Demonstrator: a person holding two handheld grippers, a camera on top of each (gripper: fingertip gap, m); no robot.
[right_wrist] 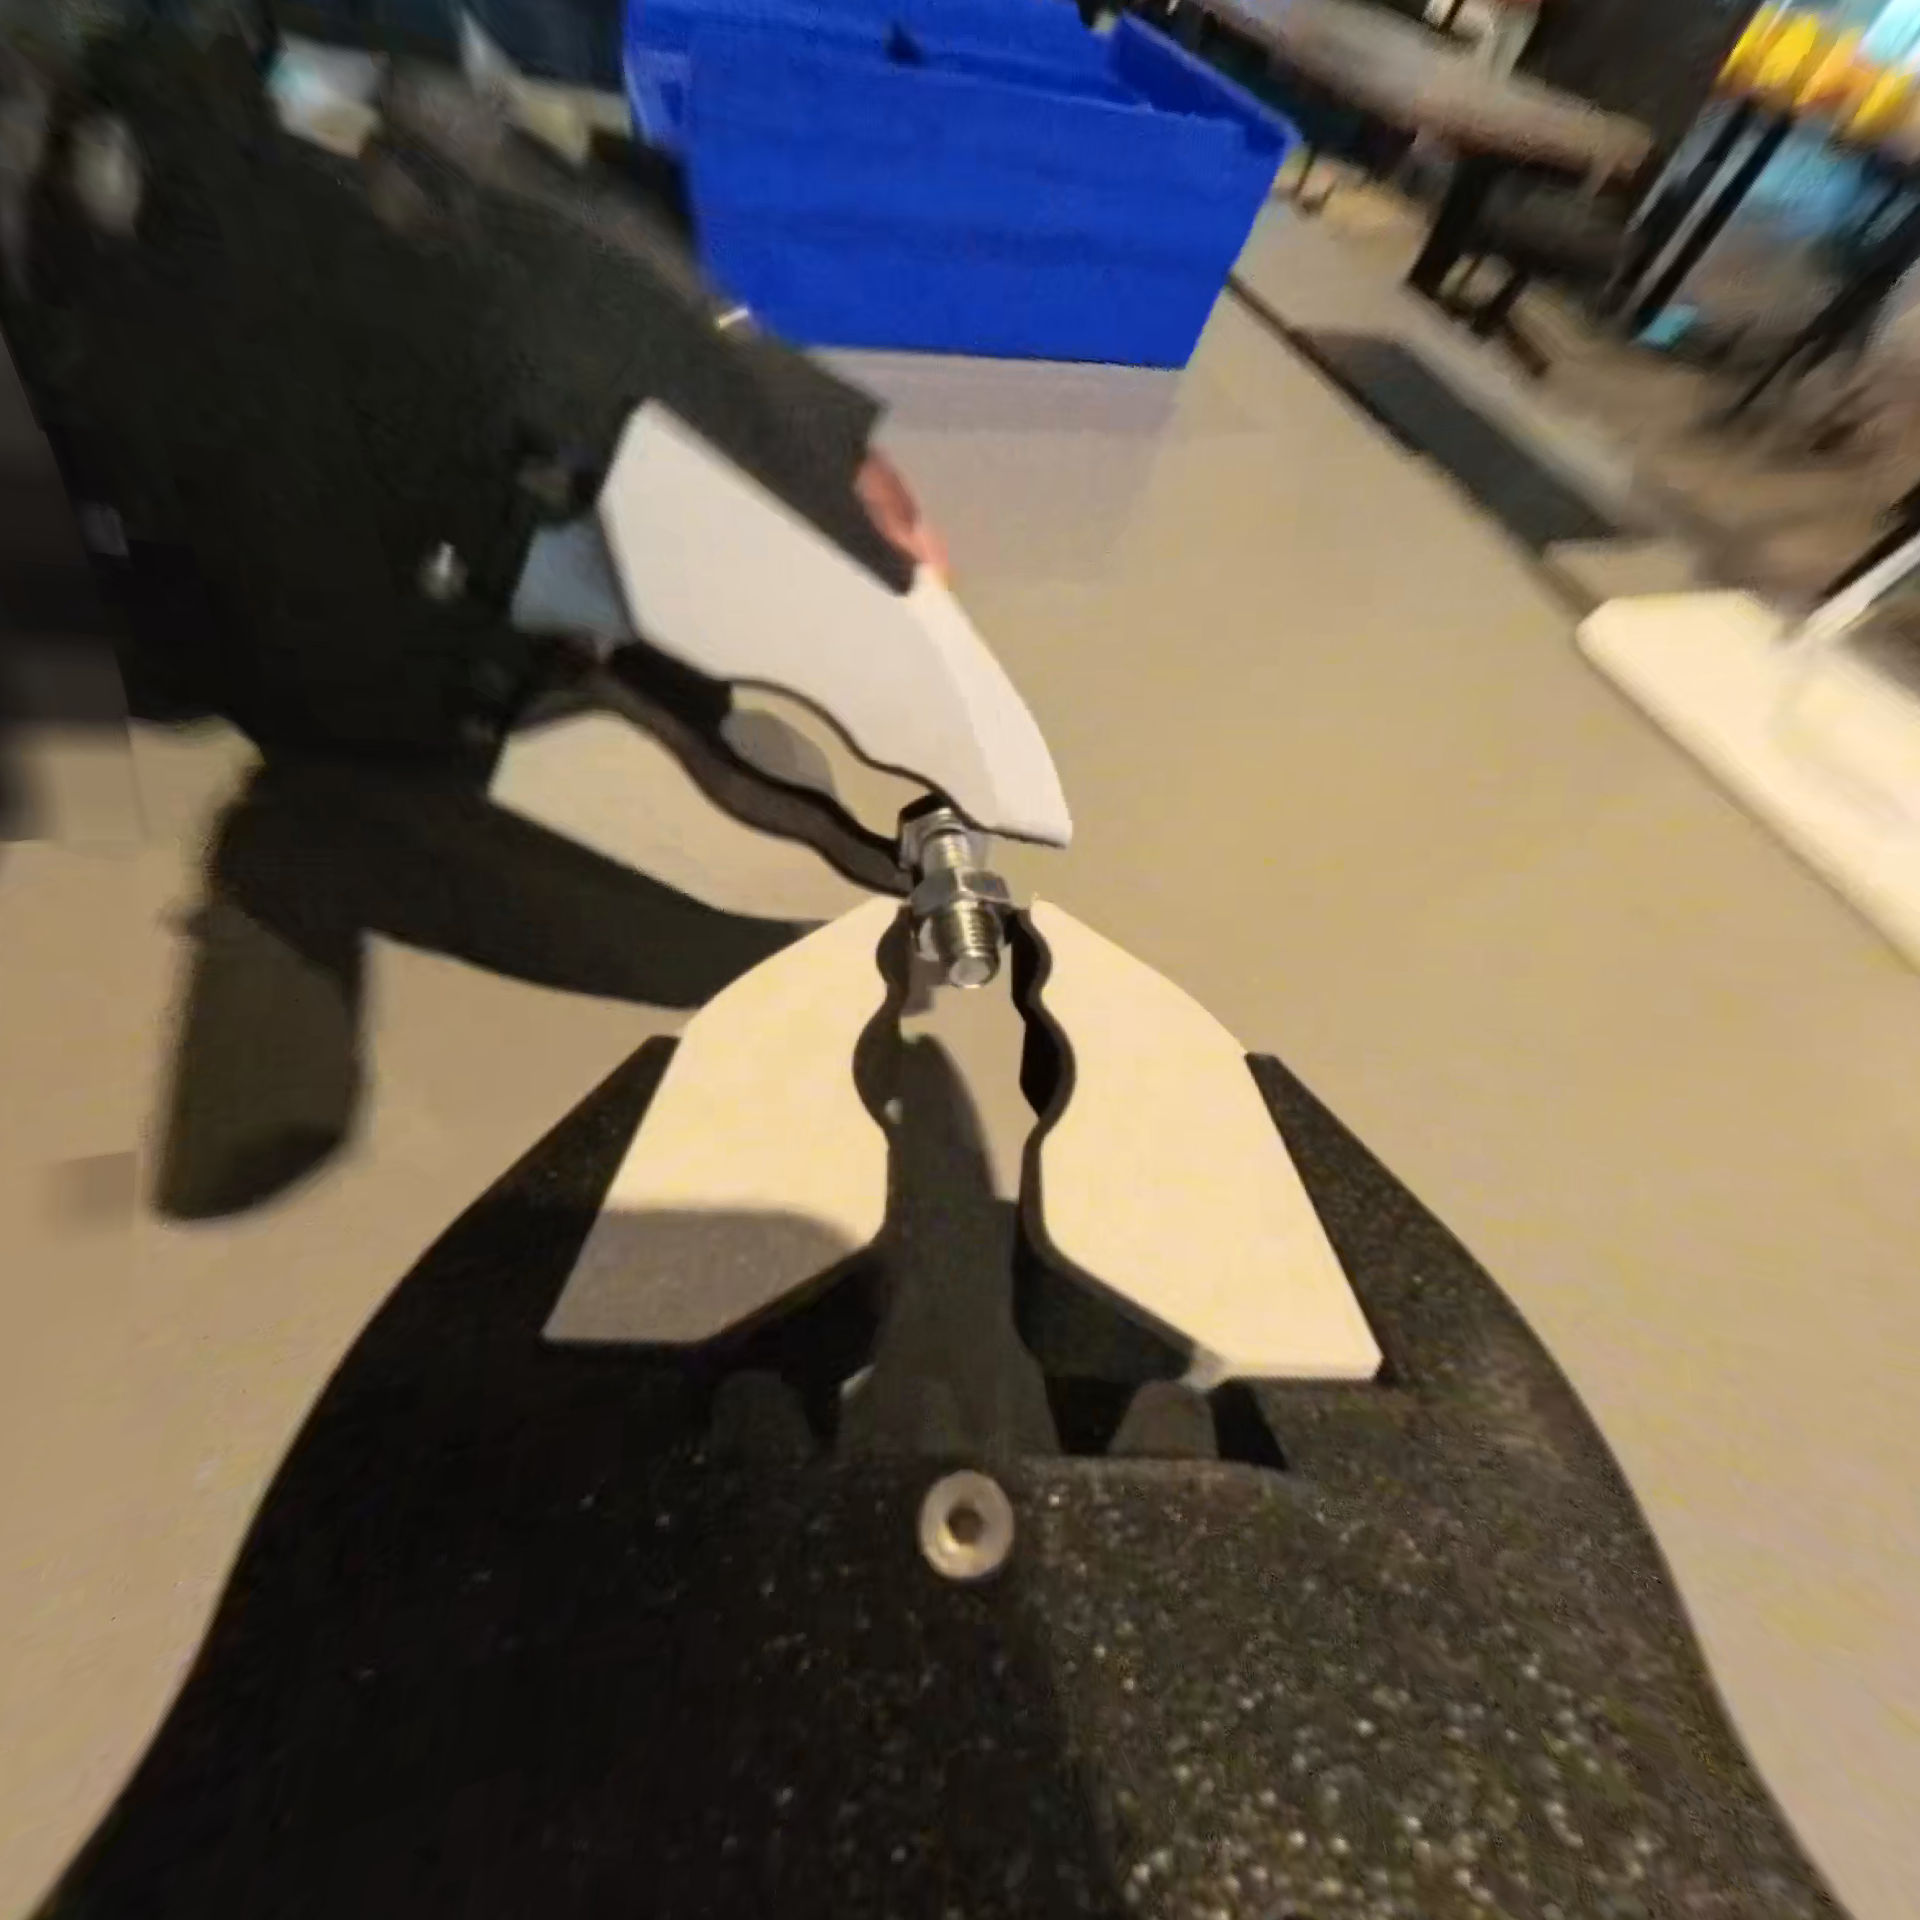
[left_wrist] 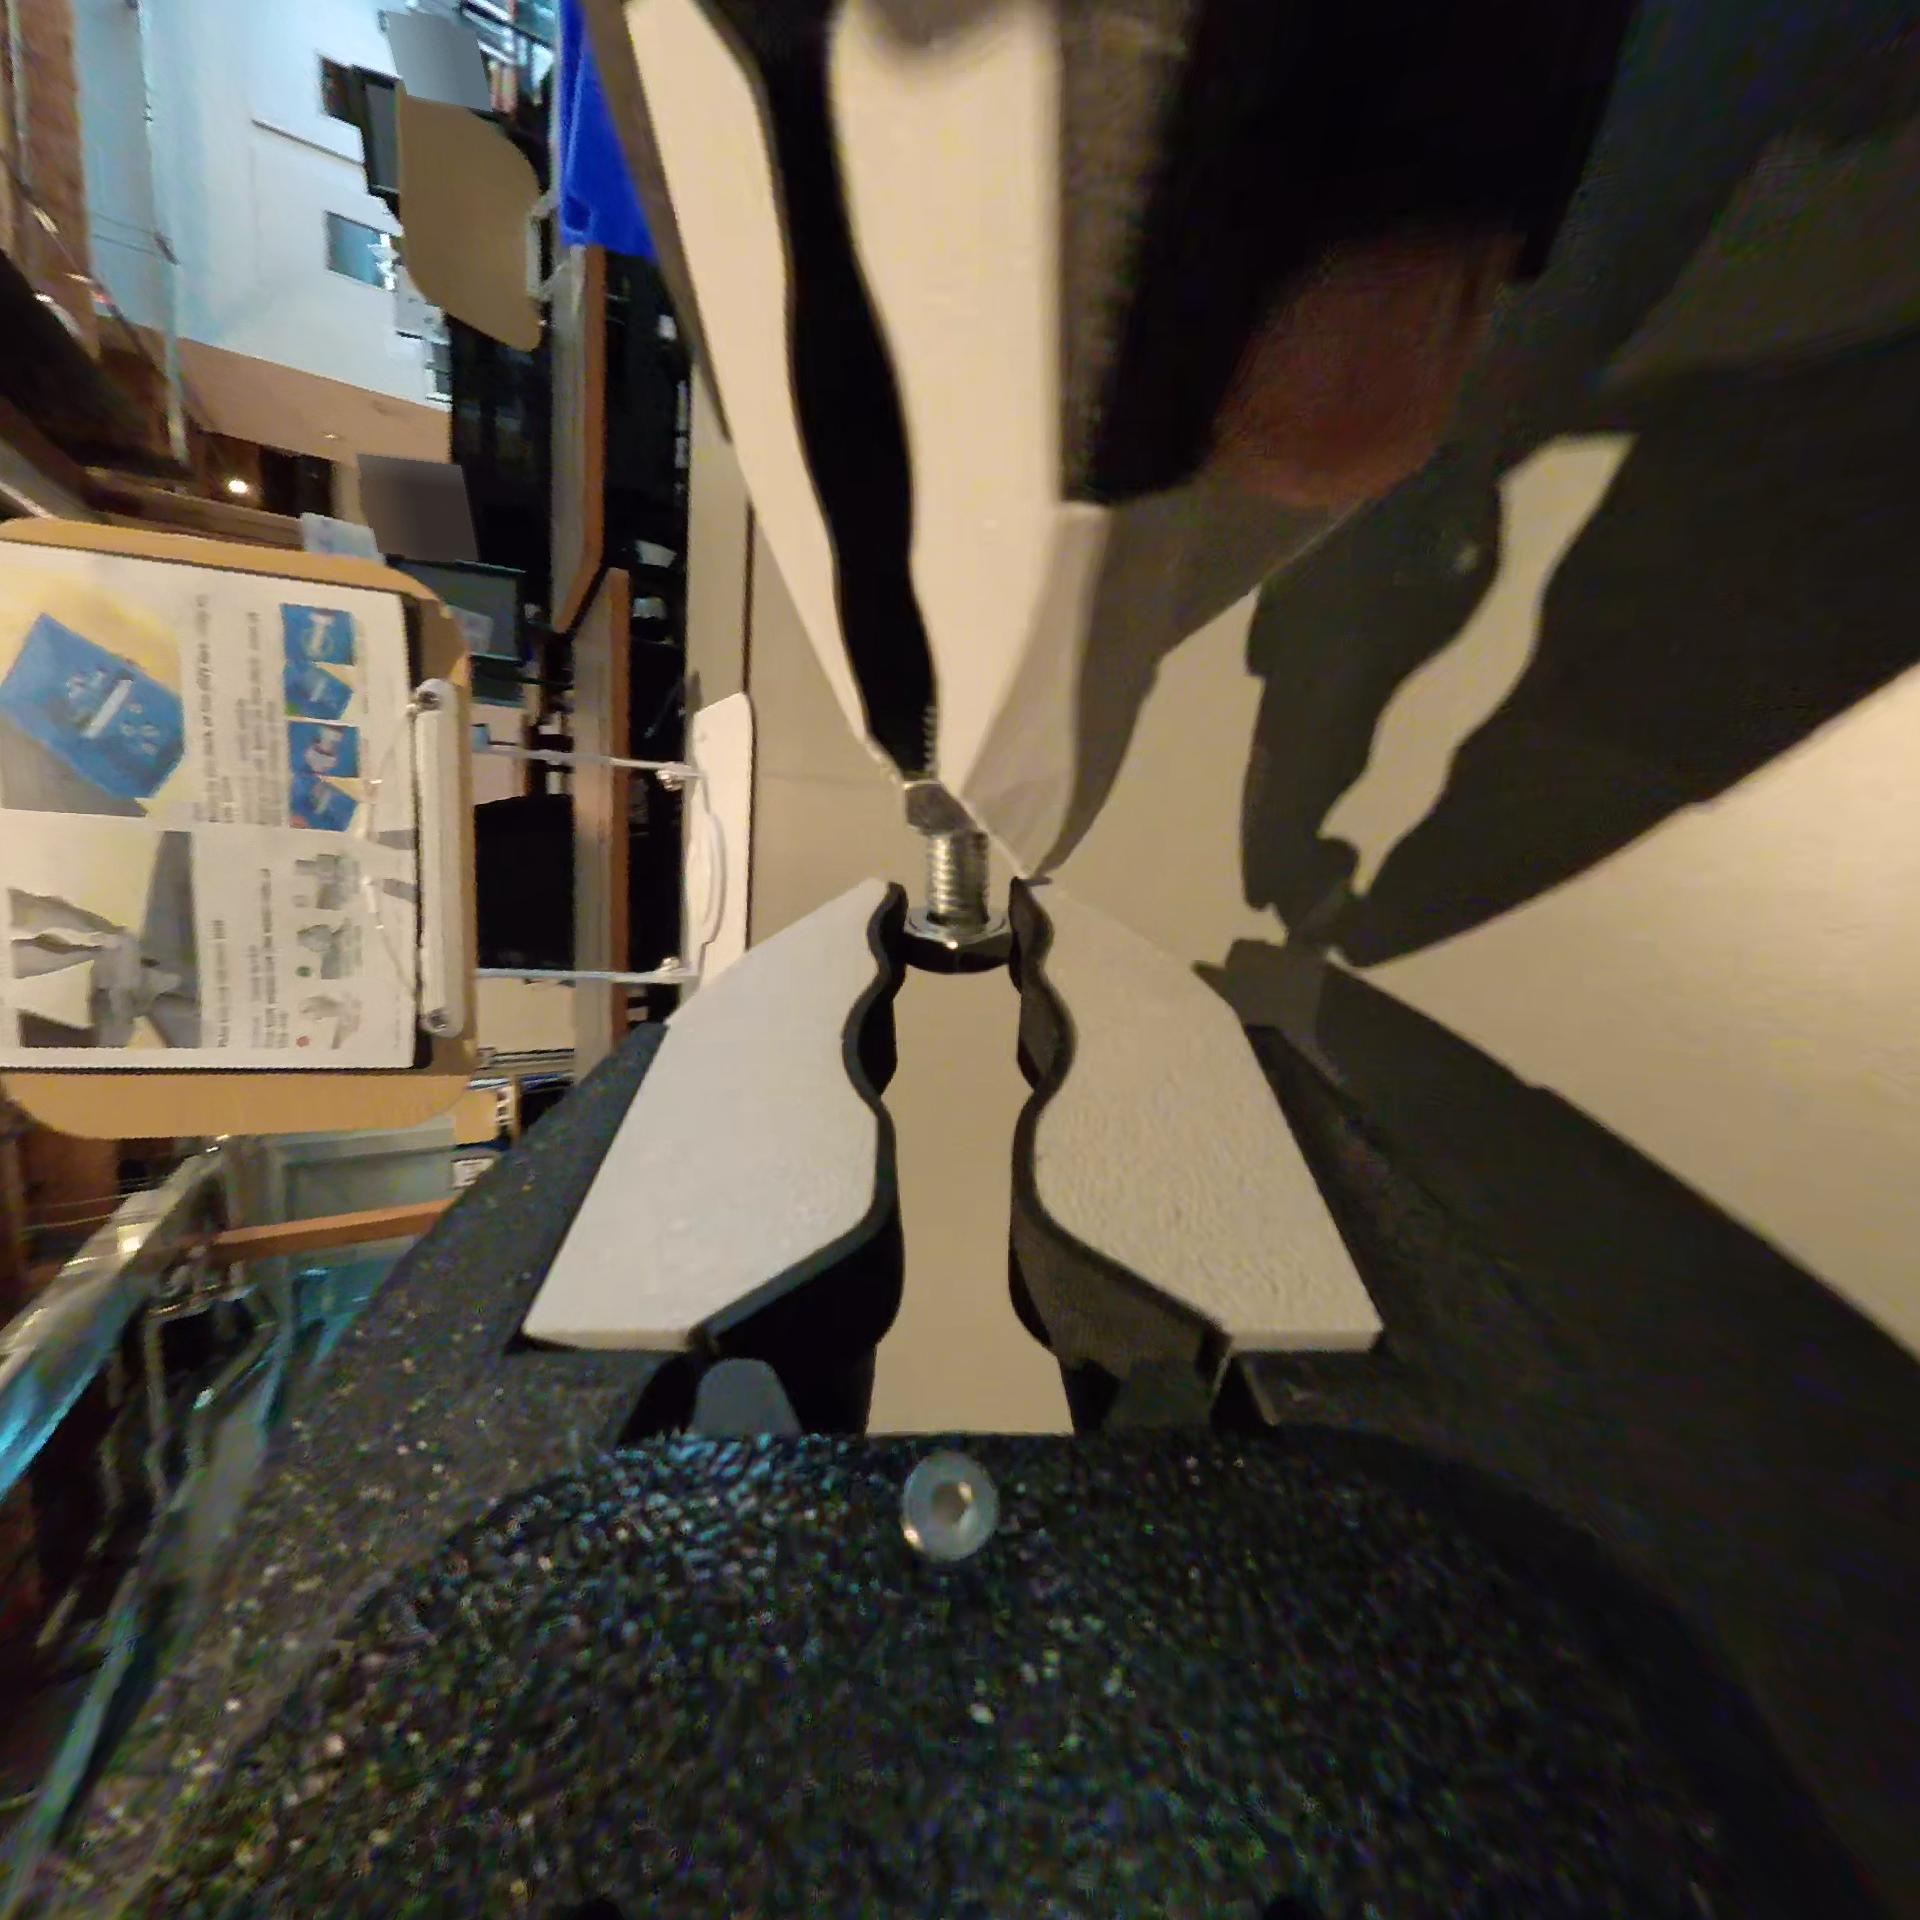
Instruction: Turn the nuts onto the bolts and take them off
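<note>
A silver bolt point(right_wrist: 948, 854) is held in the air between my two grippers, above the beige table point(right_wrist: 1351, 831). My left gripper point(left_wrist: 951, 916) is shut on the bolt's hex head point(left_wrist: 951, 928). The thread point(left_wrist: 958, 871) points away from it. My right gripper point(right_wrist: 956, 920) is shut on the hex nut point(right_wrist: 958, 891), which sits part way along the thread. The thread's end point(right_wrist: 974, 961) sticks out towards the right camera. In the left wrist view the right gripper point(left_wrist: 920, 779) comes from above onto the nut point(left_wrist: 932, 805). The left gripper point(right_wrist: 935, 831) also shows in the right wrist view.
A blue bin point(right_wrist: 966, 187) stands at the table's far side. A white flat object point(right_wrist: 1766, 707) lies at the right. A person's dark sleeve and hand point(right_wrist: 894, 509) hold the left gripper. A cardboard panel with a printed sheet point(left_wrist: 208, 810) stands to the left. The grippers are tip to tip, or close to it.
</note>
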